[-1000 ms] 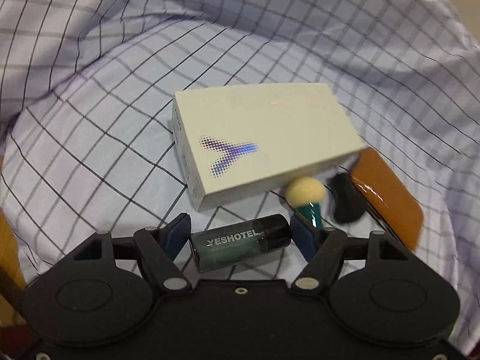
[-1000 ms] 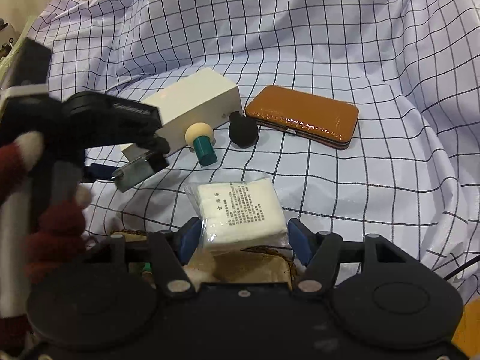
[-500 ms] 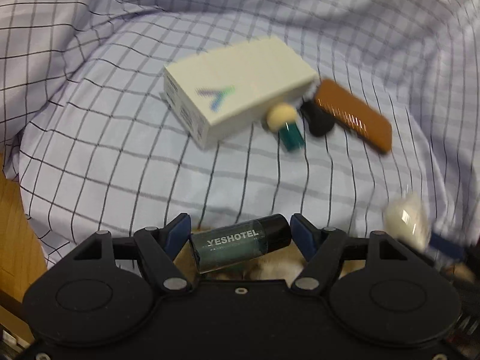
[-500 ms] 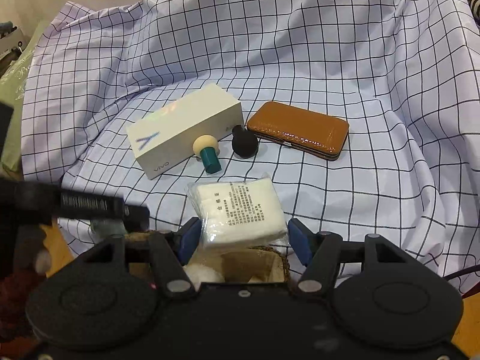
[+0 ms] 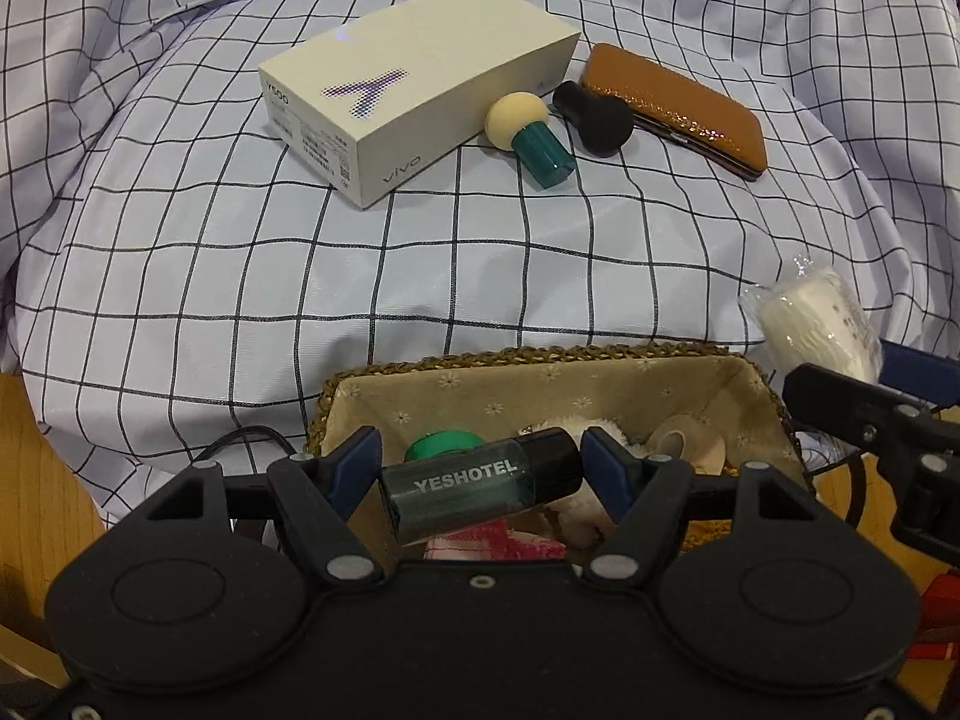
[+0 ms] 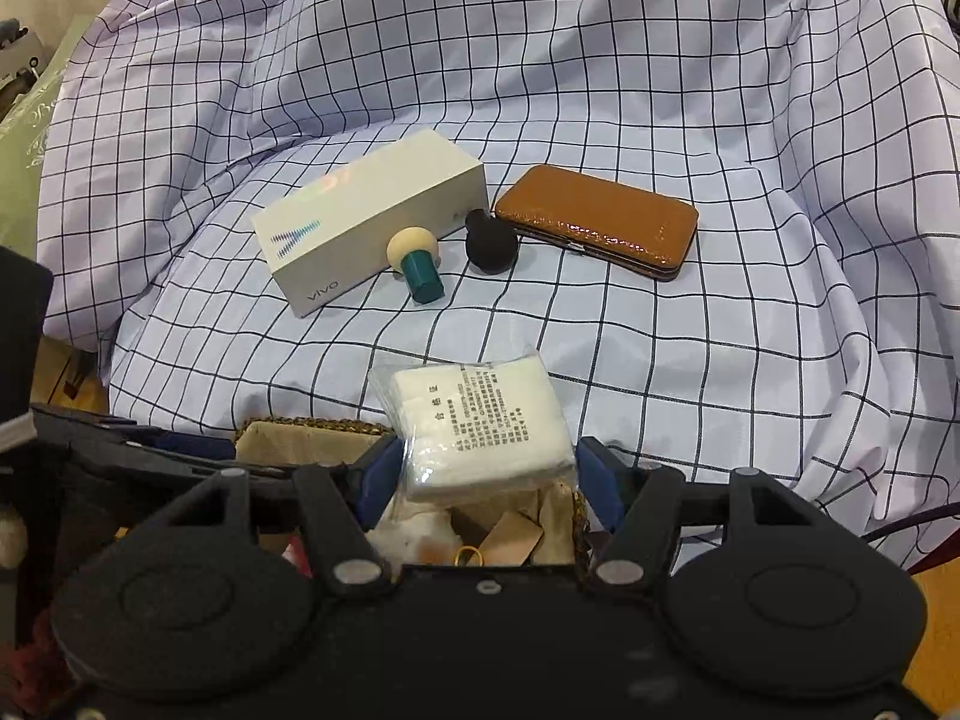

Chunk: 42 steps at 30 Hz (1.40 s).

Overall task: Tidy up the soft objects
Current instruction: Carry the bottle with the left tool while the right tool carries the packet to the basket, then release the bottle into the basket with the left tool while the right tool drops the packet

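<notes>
My left gripper [image 5: 480,468] is shut on a small dark green YESHOTEL bottle [image 5: 480,489] and holds it over a cloth-lined woven basket [image 5: 540,357]. The basket holds a green-capped item, a white fluffy thing, a tape roll and a pink cloth. My right gripper [image 6: 483,471] is shut on a bagged pack of white cotton pads [image 6: 480,420], also over the basket [image 6: 300,429]. That pack shows at the right in the left wrist view [image 5: 810,324]. A cream sponge on a teal handle [image 6: 414,261] and a black sponge [image 6: 489,243] lie on the checked cloth.
A white vivo phone box [image 5: 414,84] and a brown leather case [image 5: 678,108] lie on the checked cloth [image 5: 240,276] beyond the basket. The cloth rises in folds at the back and sides. Wooden surface shows at the lower left. A black cable runs by the basket's left.
My left gripper has pulled back from the box with the bottle and now hovers over the basket. My right gripper has held the cotton pack almost still over the basket.
</notes>
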Motion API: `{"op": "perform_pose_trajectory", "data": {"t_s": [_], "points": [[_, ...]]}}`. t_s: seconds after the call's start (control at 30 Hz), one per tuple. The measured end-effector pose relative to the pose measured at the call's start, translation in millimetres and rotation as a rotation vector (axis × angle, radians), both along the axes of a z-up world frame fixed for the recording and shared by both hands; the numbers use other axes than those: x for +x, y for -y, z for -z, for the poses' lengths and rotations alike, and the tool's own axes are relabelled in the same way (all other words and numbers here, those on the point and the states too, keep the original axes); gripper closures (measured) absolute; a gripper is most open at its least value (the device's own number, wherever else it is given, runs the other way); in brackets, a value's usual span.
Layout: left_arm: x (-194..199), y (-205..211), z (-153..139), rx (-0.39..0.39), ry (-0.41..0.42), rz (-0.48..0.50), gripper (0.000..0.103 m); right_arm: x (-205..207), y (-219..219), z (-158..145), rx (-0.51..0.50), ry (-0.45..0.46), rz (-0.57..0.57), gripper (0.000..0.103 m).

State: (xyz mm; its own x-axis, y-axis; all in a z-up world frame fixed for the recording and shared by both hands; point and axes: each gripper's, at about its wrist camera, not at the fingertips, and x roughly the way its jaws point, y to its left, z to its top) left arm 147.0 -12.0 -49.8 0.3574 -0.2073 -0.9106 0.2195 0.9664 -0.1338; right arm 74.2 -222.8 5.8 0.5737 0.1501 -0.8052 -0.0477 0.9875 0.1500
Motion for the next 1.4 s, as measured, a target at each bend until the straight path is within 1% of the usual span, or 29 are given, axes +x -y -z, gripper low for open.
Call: {"op": "perform_pose_trajectory", "data": {"t_s": [0.27,0.5,0.6,0.83,0.87,0.9,1.0,1.13,1.27,1.4], "points": [[-1.3,0.3,2.6,0.029,0.013,0.006,0.035,1.8,0.2,1.9,-0.009,-0.015,-0.001,0.04],[-1.2,-3.8,-1.7,0.021,0.025,0.001,0.034,3.1,-0.8,2.4,-0.014,-0.021,-0.002,0.04],[-2.0,-8.3,-5.2,0.0,0.026,-0.013,0.034,3.7,-1.4,2.4,-0.016,-0.021,-0.007,0.04],[-5.3,-26.9,-25.0,0.021,0.134,-0.096,0.033,3.9,-3.9,4.3,-0.011,-0.028,-0.029,0.04],[-5.6,-29.6,-27.6,0.028,0.151,-0.107,0.033,3.9,-5.4,4.7,-0.009,-0.029,-0.037,0.04],[-5.9,-31.9,-29.5,0.034,0.167,-0.117,0.029,3.6,-7.6,5.0,-0.008,-0.031,-0.046,0.04],[-6.1,-40.1,-34.2,0.04,0.192,-0.148,0.027,1.4,-17.9,6.8,0.0,-0.042,-0.09,0.039],[-3.6,-54.1,-34.9,0.016,0.185,-0.205,0.027,-3.6,-39.0,10.9,0.001,-0.059,-0.178,0.039],[-1.0,-62.4,-33.1,0.006,0.175,-0.248,0.027,-11.9,-60.1,14.8,0.004,-0.081,-0.296,0.039],[-0.9,-66.3,-30.8,0.004,0.165,-0.262,0.027,-25.8,-80.8,18.0,-0.012,-0.097,-0.434,0.038]]}}
